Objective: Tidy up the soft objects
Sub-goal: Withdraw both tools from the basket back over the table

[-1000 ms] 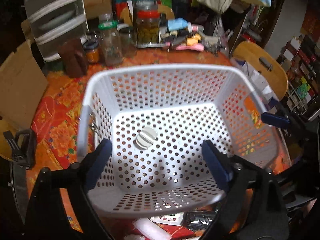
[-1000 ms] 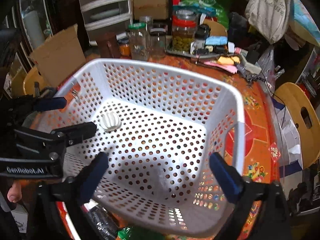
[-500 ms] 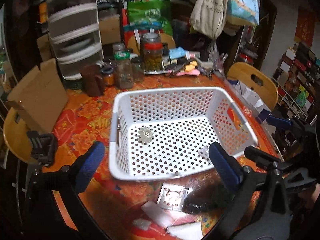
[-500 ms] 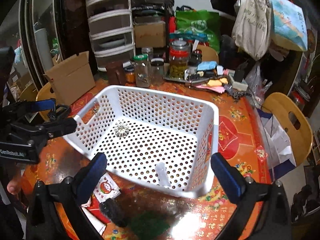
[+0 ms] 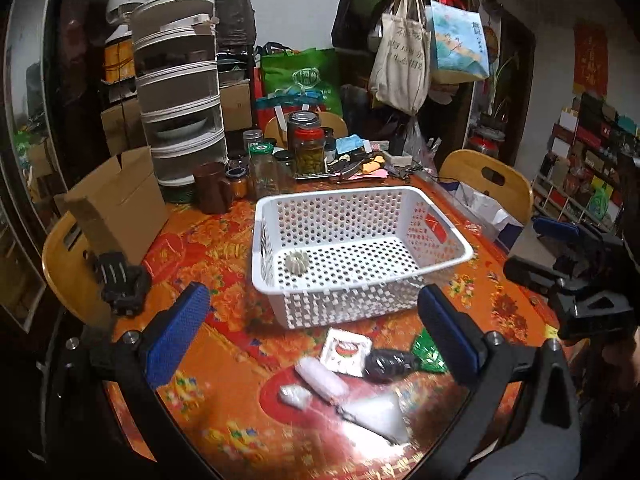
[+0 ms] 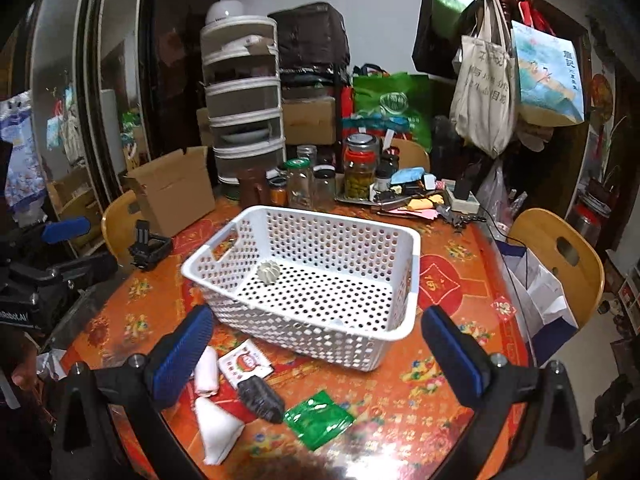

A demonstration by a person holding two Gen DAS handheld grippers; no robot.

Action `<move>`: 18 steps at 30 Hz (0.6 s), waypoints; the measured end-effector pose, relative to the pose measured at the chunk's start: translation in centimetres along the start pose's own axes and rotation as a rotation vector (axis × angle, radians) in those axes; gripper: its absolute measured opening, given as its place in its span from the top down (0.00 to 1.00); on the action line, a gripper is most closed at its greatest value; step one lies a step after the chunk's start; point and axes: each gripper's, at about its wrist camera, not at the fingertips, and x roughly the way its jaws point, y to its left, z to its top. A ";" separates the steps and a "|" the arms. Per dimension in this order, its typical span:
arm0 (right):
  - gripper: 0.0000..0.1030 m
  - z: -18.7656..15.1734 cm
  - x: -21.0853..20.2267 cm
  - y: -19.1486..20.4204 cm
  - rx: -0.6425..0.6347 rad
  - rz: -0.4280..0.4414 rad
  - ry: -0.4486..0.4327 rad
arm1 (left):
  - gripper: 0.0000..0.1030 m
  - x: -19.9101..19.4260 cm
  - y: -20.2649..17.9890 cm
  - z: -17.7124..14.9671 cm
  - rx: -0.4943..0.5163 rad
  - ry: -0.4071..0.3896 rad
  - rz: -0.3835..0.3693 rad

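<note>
A white perforated basket (image 5: 448, 236) (image 6: 408, 280) stands mid-table with one small white ridged object (image 5: 297, 261) (image 6: 267, 271) inside. In front of it lie soft packets: a white-red sachet (image 5: 345, 350) (image 6: 245, 363), a black pouch (image 5: 386, 364) (image 6: 260, 398), a green packet (image 5: 430, 350) (image 6: 318, 418), a white roll (image 5: 322, 378) (image 6: 206, 372) and a white triangular pouch (image 5: 378, 416) (image 6: 218, 430). My left gripper (image 5: 312, 332) is open and empty above the packets. My right gripper (image 6: 316, 354) is open and empty, near the basket's front edge.
Glass jars (image 5: 308, 148) (image 6: 360, 168), a stacked drawer unit (image 5: 180, 108), a cardboard box (image 5: 116, 204) (image 6: 172, 190) and clutter fill the table's far side. A black clamp (image 5: 120, 280) (image 6: 148, 246) lies left. Wooden chairs (image 6: 560, 248) stand around the table.
Both grippers have pulled back and up from inside the basket, both open and empty. The packets in front of the basket have come into full view.
</note>
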 end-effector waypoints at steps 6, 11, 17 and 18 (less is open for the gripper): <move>0.00 -3.9 -1.7 0.5 0.032 -0.001 -0.011 | 0.00 -2.0 0.7 -4.7 -0.060 -0.019 0.002; 0.00 -7.7 -2.0 0.6 0.062 0.004 -0.005 | 0.00 -0.6 0.7 -8.4 -0.077 0.035 -0.014; 0.00 -11.9 1.4 0.3 0.051 0.022 0.087 | 0.00 4.6 -1.8 -13.6 -0.065 0.153 -0.033; 0.02 -12.5 2.3 0.2 0.051 0.019 0.106 | 0.00 5.8 -2.4 -14.4 -0.060 0.182 -0.044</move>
